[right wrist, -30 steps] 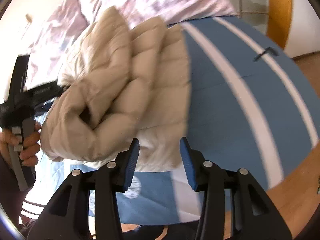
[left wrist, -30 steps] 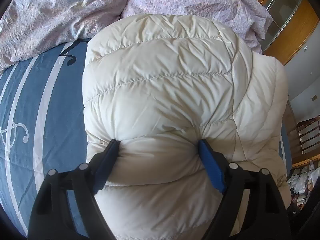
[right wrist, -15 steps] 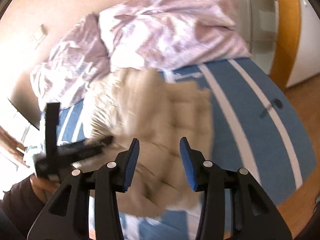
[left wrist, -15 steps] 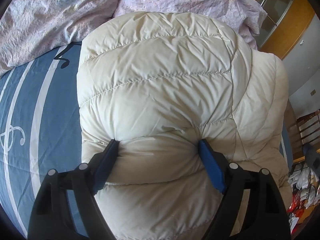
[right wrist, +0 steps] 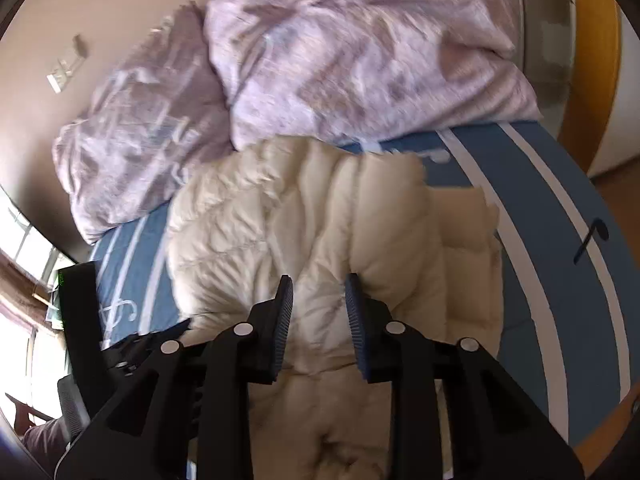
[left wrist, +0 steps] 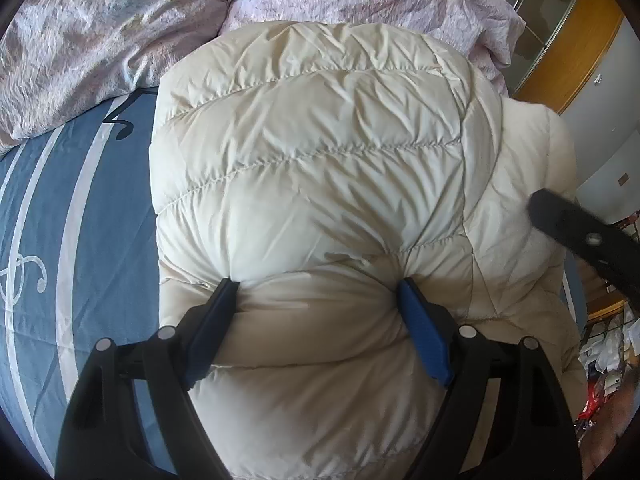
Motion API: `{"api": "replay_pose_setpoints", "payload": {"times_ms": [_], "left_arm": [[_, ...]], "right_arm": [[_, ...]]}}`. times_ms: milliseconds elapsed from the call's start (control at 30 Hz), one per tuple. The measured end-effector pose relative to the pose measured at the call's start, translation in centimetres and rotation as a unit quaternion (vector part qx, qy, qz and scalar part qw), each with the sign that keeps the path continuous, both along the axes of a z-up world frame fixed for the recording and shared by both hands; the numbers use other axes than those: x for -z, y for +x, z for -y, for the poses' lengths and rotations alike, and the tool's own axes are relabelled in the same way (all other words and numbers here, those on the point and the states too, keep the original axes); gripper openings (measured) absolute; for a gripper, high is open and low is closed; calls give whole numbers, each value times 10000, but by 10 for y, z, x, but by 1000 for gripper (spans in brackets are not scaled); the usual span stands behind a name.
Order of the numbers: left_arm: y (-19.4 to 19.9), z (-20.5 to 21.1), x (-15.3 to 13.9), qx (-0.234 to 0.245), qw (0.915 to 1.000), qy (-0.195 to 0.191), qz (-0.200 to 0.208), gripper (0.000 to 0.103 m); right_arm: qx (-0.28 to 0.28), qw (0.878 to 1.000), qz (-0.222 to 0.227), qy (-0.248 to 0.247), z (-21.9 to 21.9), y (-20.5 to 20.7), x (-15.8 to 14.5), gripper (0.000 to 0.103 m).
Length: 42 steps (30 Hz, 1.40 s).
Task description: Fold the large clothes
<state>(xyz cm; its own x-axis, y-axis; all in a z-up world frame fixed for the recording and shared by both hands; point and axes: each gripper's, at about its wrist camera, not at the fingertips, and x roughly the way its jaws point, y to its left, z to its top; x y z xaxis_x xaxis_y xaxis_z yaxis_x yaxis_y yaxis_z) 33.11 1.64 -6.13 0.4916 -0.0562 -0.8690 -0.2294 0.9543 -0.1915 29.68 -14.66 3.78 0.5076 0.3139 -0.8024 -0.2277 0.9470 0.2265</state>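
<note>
Jaws of left gripper (left wrist: 316, 308) spread wide yet pressed into a thick roll of the cream down jacket (left wrist: 320, 168), pads dimpling the fill on both sides: a firm pinch on a bulky fold, unchanged from a second ago. Jaws of right gripper (right wrist: 318, 312) closing, jacket quilting seen through the gap, but contact of pads with cloth cannot be told from the blurred right wrist view. Noted against earlier frames: right gripper, then beside the jacket's loose bunched end near the bed edge, now raised over the jacket's middle; the bunched end now laid down flatter across the bundle. Jacket located mid-bed on the blue striped bedspread (left wrist: 60, 208), far end touching the lilac duvet (left wrist: 120, 32) heaped at the head of the bed. Judged: one fold just delivered, bundle held in place by the left. Risk judged: springy fill likely to reopen if released without pressing.
</note>
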Motion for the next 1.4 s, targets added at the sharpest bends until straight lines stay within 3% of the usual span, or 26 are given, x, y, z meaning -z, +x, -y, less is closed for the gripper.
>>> {"api": "replay_pose_setpoints", "payload": {"times_ms": [267, 500, 867, 1100, 1400], "left_arm": [[-2, 1, -6, 35, 10000, 5, 61, 82], [0, 7, -9, 87, 9999, 40, 114, 80], [5, 13, -39, 157, 9988, -11, 463, 75], [26, 13, -50, 130, 9981, 291, 522, 75], [40, 27, -24, 250, 9959, 824, 261, 79]], "right_arm": [[223, 9973, -439, -541, 11, 11, 45, 8], [253, 9951, -524, -794, 15, 13, 66, 7], [330, 9958, -543, -655, 32, 13, 87, 7], [328, 9968, -542, -485, 38, 13, 90, 7], [316, 9973, -554, -373, 40, 15, 90, 7]]}}
